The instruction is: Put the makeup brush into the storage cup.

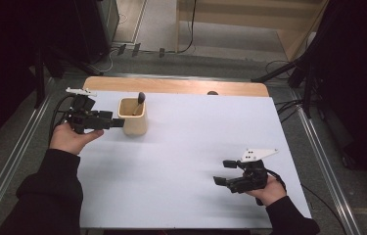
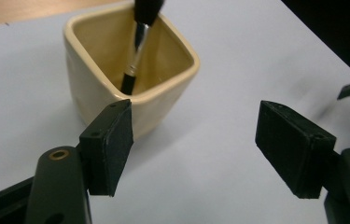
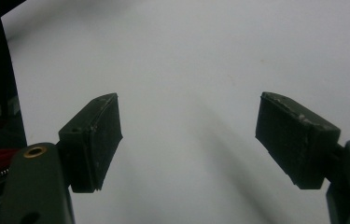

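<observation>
A cream square cup [image 1: 135, 118] [image 2: 130, 74] stands on the white table [image 1: 195, 147] toward its far left. A black-handled brush [image 1: 140, 102] [image 2: 137, 42] leans inside it. My left gripper [image 1: 118, 123] [image 2: 200, 144] is open right beside the cup, on the cup's left in the high view; one jaw is close against the cup's near corner and nothing is between the jaws. My right gripper [image 1: 224, 172] [image 3: 189, 140] is open over bare table near the front right, holding nothing.
A bare wooden strip [image 1: 171, 85] runs along the table's far edge, with a small dark object [image 1: 212, 92] on it. Metal rails [image 1: 323, 161] flank the table on both sides. Cables lie on the floor [image 1: 122, 49] beyond.
</observation>
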